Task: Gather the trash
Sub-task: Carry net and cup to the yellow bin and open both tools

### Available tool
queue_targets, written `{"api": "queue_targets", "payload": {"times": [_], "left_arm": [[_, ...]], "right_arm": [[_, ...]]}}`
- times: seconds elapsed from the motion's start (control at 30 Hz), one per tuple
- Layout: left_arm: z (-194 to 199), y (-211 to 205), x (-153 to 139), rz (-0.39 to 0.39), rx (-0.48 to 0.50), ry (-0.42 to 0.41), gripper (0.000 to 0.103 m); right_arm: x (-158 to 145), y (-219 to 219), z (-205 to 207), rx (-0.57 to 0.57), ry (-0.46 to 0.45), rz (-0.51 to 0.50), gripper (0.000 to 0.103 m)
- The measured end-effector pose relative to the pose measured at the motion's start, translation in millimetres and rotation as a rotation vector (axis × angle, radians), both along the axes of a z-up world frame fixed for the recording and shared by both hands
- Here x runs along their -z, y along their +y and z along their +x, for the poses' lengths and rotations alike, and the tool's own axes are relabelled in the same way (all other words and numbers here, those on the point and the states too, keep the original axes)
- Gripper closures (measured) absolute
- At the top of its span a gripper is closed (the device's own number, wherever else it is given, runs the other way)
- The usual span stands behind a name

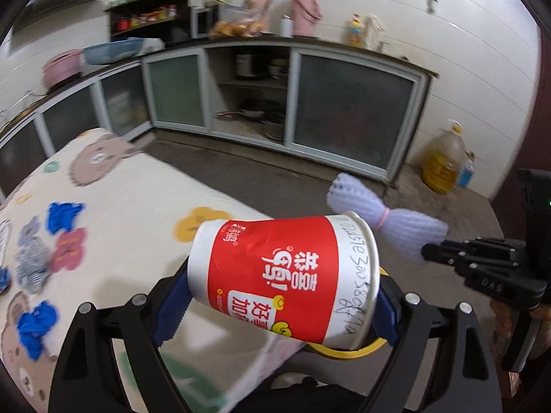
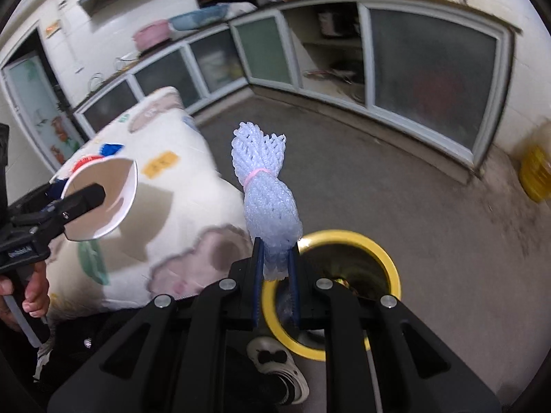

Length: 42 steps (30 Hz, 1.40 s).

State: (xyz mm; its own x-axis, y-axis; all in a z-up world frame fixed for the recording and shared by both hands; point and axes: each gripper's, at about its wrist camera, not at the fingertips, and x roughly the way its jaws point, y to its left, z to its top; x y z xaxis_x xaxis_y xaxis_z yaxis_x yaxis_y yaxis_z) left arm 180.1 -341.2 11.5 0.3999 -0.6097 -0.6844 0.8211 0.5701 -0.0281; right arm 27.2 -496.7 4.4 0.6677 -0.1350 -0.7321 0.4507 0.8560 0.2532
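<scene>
Covering table, cartoon cloth (kitchen behind)

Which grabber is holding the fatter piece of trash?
The left gripper. Its jaws stand wide around the red-and-white paper cup, held sideways. The right gripper pinches only the thin white foam net bundle.

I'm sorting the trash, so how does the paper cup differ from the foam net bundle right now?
The paper cup is rigid, red and white, printed; the foam net bundle is soft, pale, tied with a pink band. The cup lies sideways in the wide-set left gripper; the bundle stands upright, pinched in the narrow right gripper. Both are held above the floor.
</scene>
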Motion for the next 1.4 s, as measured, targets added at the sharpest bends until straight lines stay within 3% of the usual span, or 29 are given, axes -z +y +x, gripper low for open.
{"api": "queue_targets", "payload": {"times": [0.33,0.67,0.93,1.03,1.13,1.2,1.4], "left_arm": [[-23.5,-64.5,41.9,0.084,0.111,0.046,0.019],[-36.5,-116.8,74.6,0.154,0.184,0.089,0.019],[-36.8,-134.7,79.2,0.171,0.192,0.109,0.019],[-38.3,-135.2,79.8,0.177,0.201,0.113,0.018],[-43.7,-134.8,78.6,0.186,0.193,0.087,0.008],[-44.9,-132.3,75.2,0.173,0.192,0.087,0.008],[-43.3,-124.7,63.6,0.135,0.186,0.126,0.008]], "right_arm": [[70.8,-30.5,-25.9,0.104,0.117,0.109,0.09],[133.3,-44.9,-17.4,0.144,0.211,0.186,0.09],[148.4,-62.2,-13.7,0.17,0.245,0.205,0.088],[155.2,-71.6,-14.5,0.175,0.268,0.216,0.081],[157.8,-76.4,-21.2,0.197,0.285,0.211,0.072],[157.2,-80.2,-29.9,0.22,0.277,0.22,0.047],[146.1,-87.2,-53.3,0.256,0.256,0.216,0.046]]}}
